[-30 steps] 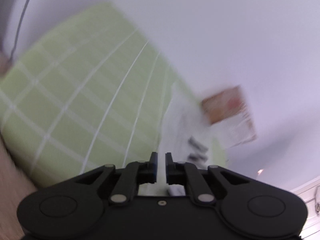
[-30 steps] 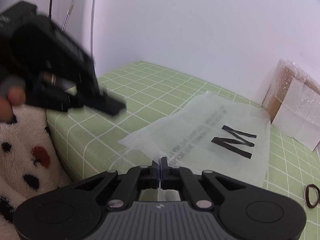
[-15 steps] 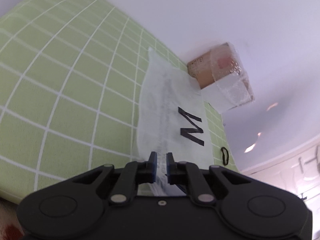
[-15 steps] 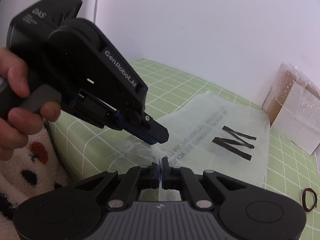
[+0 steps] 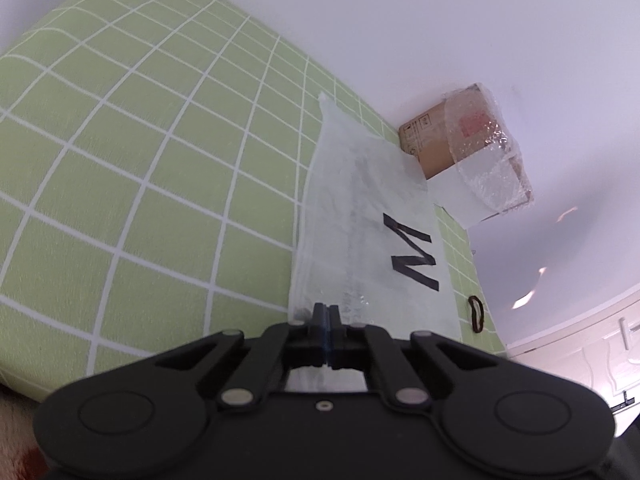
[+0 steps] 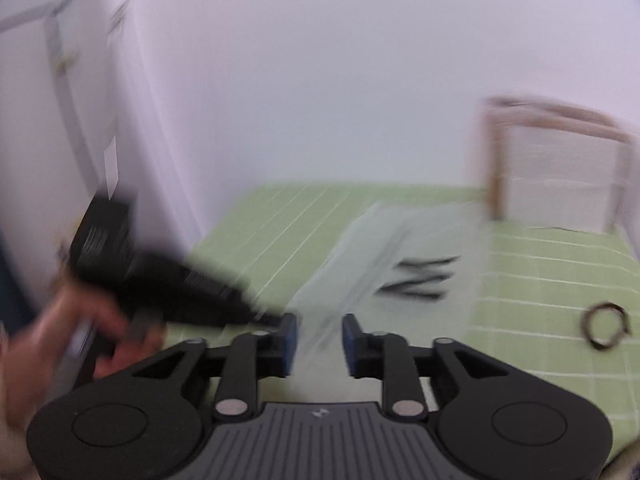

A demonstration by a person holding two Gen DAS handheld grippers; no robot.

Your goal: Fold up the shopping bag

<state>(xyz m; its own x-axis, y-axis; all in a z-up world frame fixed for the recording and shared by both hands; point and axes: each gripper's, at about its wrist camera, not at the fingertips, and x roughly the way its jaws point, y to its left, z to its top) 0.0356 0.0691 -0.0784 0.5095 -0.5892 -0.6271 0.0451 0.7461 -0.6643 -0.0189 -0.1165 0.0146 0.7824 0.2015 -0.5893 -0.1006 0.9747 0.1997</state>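
One bag [image 5: 360,216] on the table, a thin white translucent one with a single black "M" [image 5: 414,254] printed on it, lying flat on the green checked cloth [image 5: 140,160]. It stretches from the near edge of the table away toward the wall.

Left gripper [image 5: 327,312], fingers pressed right together, pinching the near edge of the bag; the plastic bunches up slightly at the tips. In the right wrist view the left gripper [image 6: 276,318] comes in from the left side, blurred, with the person's hand [image 6: 80,332] wrapped round its handle.

Right gripper [image 6: 320,334], jaws well apart, blue pads showing on both fingers. The bag [image 6: 400,256] runs between them, but nothing is clamped; whether the plastic touches either pad, the blur makes it impossible to tell.

Beyond the bag, one cardboard box [image 5: 460,148] against the wall, partly wrapped in clear film, its corner just beside the bag's far end. One dark hair tie [image 5: 476,308] lies on the cloth, to the right of the bag, near the table's edge and apart from the plastic.
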